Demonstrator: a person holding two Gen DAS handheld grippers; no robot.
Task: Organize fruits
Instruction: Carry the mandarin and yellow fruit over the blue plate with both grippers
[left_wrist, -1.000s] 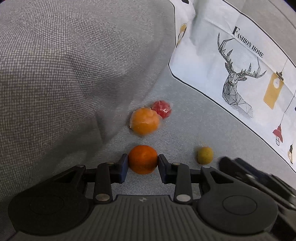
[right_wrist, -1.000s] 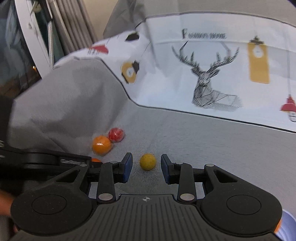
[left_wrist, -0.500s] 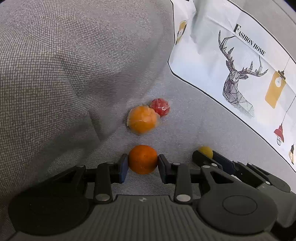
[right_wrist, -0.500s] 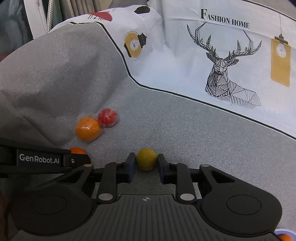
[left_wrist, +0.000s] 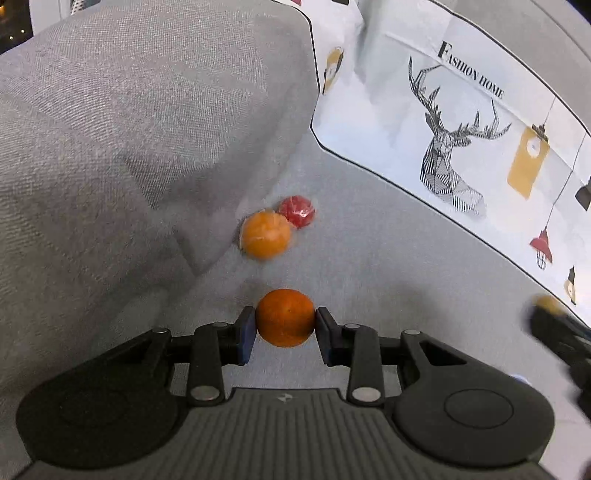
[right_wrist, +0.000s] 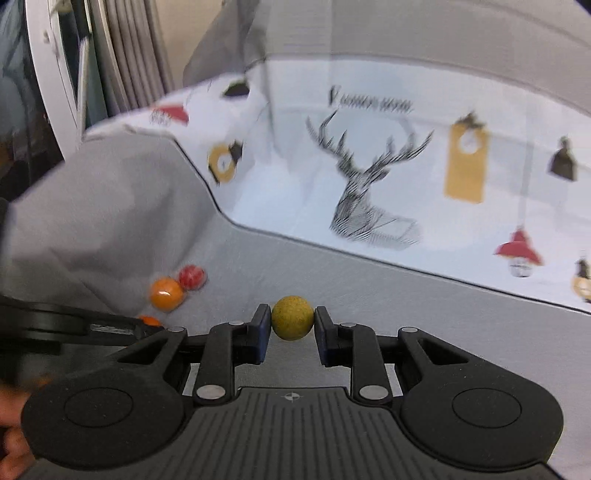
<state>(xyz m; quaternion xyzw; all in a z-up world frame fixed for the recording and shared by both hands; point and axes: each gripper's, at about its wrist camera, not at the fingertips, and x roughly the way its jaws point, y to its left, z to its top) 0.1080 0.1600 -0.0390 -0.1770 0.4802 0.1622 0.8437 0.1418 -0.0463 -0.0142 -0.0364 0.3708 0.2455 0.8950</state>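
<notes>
The left hand-held gripper (left_wrist: 285, 325) is clamped on an orange fruit (left_wrist: 285, 318), both fingers pressed against its sides, above the grey sofa seat (left_wrist: 388, 266). The right hand-held gripper (right_wrist: 291, 326) grips a small yellow-green fruit (right_wrist: 292, 322) the same way. Two wrapped fruits lie on the seat, touching each other, up against the grey cushion (left_wrist: 129, 129) at the seat's left edge: a wrapped orange one (left_wrist: 266, 234) and a wrapped red one (left_wrist: 297, 211). A white deer-print cloth (left_wrist: 443, 110) covers the seat's back edge.
</notes>
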